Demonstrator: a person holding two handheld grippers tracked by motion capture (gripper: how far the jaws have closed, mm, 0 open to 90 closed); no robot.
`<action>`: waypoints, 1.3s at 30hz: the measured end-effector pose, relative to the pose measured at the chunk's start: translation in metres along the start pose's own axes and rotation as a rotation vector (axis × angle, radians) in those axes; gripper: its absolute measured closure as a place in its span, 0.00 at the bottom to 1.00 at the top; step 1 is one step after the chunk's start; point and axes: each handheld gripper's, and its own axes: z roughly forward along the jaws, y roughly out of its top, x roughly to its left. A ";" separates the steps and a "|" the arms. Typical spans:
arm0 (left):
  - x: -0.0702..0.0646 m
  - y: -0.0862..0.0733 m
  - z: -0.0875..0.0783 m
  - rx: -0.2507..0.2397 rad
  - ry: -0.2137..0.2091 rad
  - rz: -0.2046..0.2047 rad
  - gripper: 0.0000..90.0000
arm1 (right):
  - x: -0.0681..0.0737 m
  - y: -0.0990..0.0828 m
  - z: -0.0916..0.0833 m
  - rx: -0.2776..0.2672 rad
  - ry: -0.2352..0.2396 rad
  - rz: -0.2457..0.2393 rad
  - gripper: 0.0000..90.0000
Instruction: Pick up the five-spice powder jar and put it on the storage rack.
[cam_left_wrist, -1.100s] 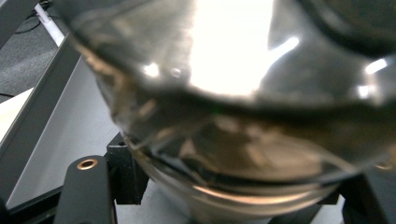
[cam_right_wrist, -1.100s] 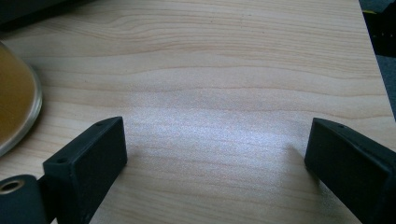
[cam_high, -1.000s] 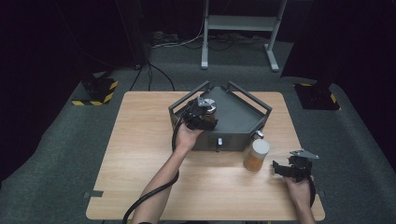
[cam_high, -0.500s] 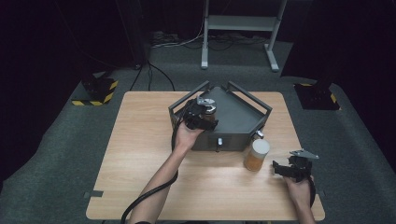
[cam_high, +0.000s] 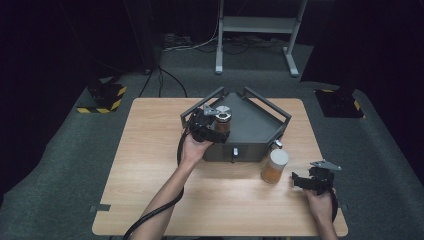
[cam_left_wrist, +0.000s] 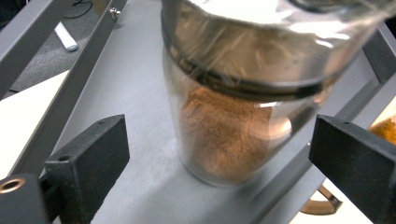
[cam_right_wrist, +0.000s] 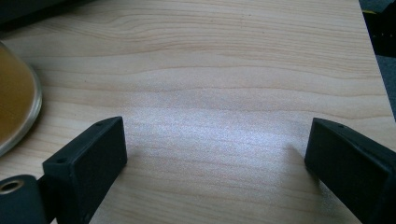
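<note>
A glass jar (cam_left_wrist: 224, 135) of brown powder with a metal lid (cam_high: 223, 111) stands in the grey metal tray (cam_high: 255, 131) at its near left. My left gripper (cam_high: 212, 129) (cam_left_wrist: 219, 140) is level with the jar. Its jaws have just been opening and now stand on either side of the glass, clear of it. A second jar (cam_high: 274, 166), with a white lid and orange contents, stands on the wooden table (cam_high: 150, 165) in front of the tray's right corner. My right gripper (cam_high: 306, 181) (cam_right_wrist: 215, 140) is open just right of that jar, whose edge (cam_right_wrist: 14, 102) shows at the left.
The tray has raised rail handles (cam_high: 267, 105) along its back sides and a small latch (cam_high: 234, 152) on its front wall. Bare wood lies left of the tray and along the table's near edge. Beyond the table are dark floor, cables and a white stand (cam_high: 255, 30).
The left gripper has eased back slightly from the jar in the tray, so the jar's lid shows more. The right hand and the white-lidded jar have kept still.
</note>
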 end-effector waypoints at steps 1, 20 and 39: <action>0.000 -0.001 -0.001 -0.001 0.001 0.002 0.05 | 0.000 0.000 0.000 0.000 0.000 0.000 0.06; -0.025 -0.044 -0.013 -0.190 0.021 -0.181 0.01 | 0.000 0.000 0.000 0.000 0.000 0.000 0.06; -0.016 -0.052 -0.050 -0.025 0.015 0.023 0.01 | 0.000 0.000 0.000 -0.001 -0.001 0.001 0.06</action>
